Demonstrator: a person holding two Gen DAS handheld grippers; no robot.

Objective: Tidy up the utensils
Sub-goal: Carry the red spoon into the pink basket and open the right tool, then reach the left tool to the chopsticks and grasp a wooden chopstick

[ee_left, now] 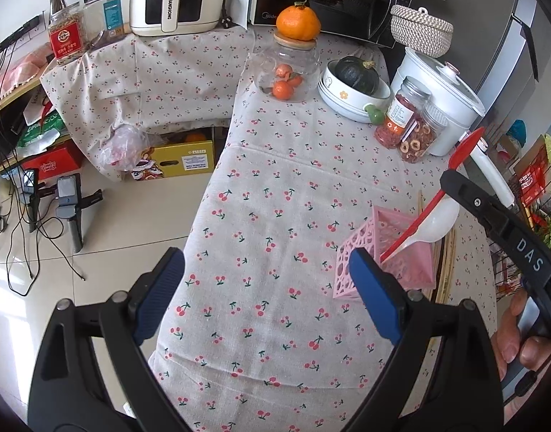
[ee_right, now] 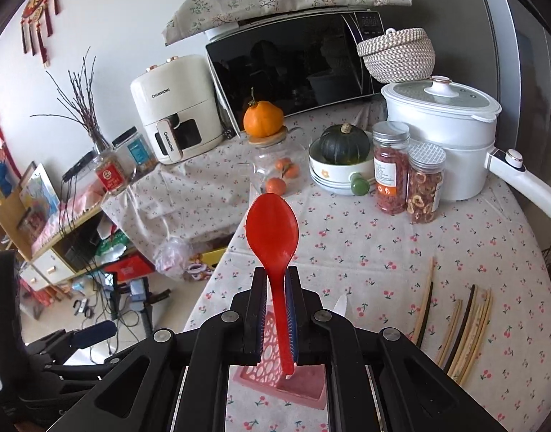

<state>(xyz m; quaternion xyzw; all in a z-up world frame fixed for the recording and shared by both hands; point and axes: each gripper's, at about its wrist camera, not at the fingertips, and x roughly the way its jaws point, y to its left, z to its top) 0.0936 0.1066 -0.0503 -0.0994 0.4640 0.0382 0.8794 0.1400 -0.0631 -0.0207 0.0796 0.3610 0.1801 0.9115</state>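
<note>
Jaws of the right gripper [ee_right: 277, 309] pinch the red spoon [ee_right: 272, 230] by its handle, bowl up, handle tip above the pink holder [ee_left: 383, 252]. Left gripper [ee_left: 272, 295] jaws stand wide and empty over the surface [ee_left: 275, 180]. A white spoon [ee_left: 434, 223] leans in the holder; chopsticks [ee_right: 466, 327] lie beside it.

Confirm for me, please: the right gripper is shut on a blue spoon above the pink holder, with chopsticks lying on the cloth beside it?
Not quite: the right gripper is shut on a red spoon, not blue, as the right wrist view shows. It is above the pink holder, with the chopsticks on the cloth beside it.
</note>
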